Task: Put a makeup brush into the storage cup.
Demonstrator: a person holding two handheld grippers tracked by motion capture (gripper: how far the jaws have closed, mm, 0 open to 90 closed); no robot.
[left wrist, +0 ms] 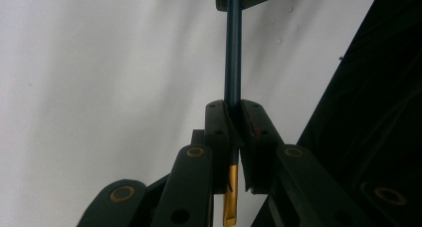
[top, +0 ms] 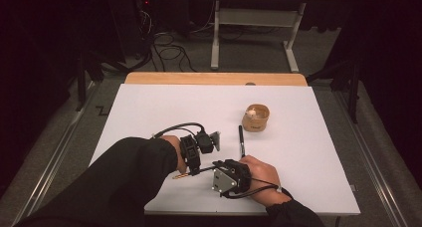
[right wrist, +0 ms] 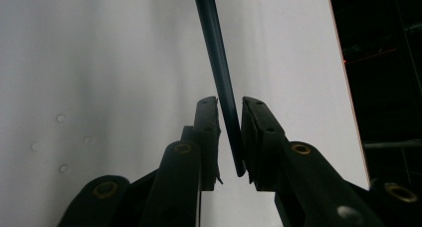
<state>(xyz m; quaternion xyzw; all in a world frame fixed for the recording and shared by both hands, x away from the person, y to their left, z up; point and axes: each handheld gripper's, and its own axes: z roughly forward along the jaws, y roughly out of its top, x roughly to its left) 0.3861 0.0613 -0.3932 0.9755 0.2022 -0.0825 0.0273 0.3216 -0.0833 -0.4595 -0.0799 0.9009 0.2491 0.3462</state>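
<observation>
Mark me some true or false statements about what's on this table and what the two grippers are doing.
1. The left gripper is clamped on a gold-tipped pen. True.
2. The wooden cup lies tipped on its side. False: it stands upright on the white table.
3. A black pen lies loose on the table left of the cup. True.
4. The cup sits between the right gripper's jaws. False: the gold-tipped pen's dark barrel is between them; the cup stands apart.
</observation>
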